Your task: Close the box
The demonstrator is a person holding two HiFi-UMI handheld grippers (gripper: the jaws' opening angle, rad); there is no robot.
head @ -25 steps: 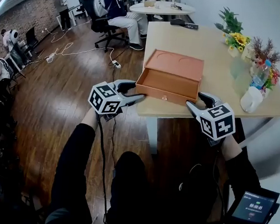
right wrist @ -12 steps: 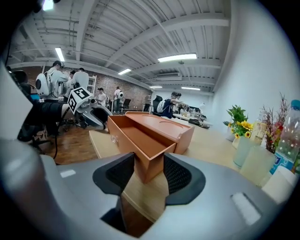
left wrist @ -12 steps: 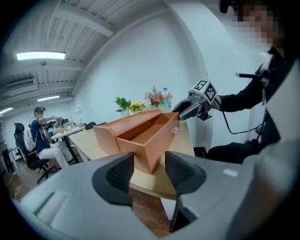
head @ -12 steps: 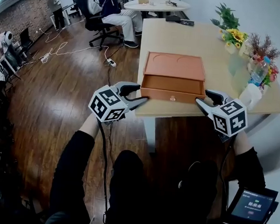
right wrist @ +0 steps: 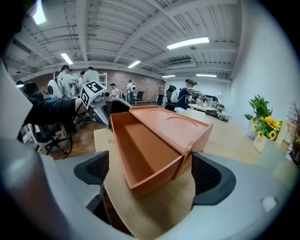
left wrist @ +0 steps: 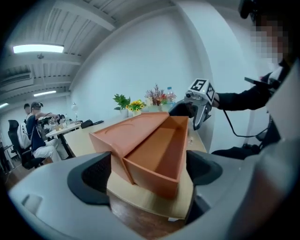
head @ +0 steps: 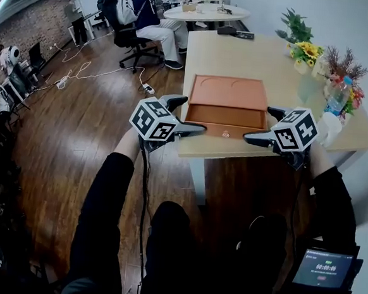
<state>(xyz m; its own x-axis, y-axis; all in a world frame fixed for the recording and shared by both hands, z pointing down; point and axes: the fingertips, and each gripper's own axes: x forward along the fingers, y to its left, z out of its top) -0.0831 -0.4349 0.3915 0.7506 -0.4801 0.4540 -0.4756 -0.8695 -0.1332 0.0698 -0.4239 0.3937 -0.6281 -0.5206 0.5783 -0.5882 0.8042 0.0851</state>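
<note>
Flat orange rectangular box, empty drawer part-out, on pale wooden tabletop. At box's ends, left hand-held gripper and right hand-held gripper, jaws opening around drawer corners, untouched. Dark plank floor left of box.

L gripper: at tabletop's near edge, jaws pointing right and opening, wide apart. L end of box sits in the gap, pads clear of it. R gripper: mirrored, jaws pointing left and opening, box's R end in the gap, no contact. L arm and R arm, black sleeves, both stretched fwd, grippers level w/ each other.
</note>
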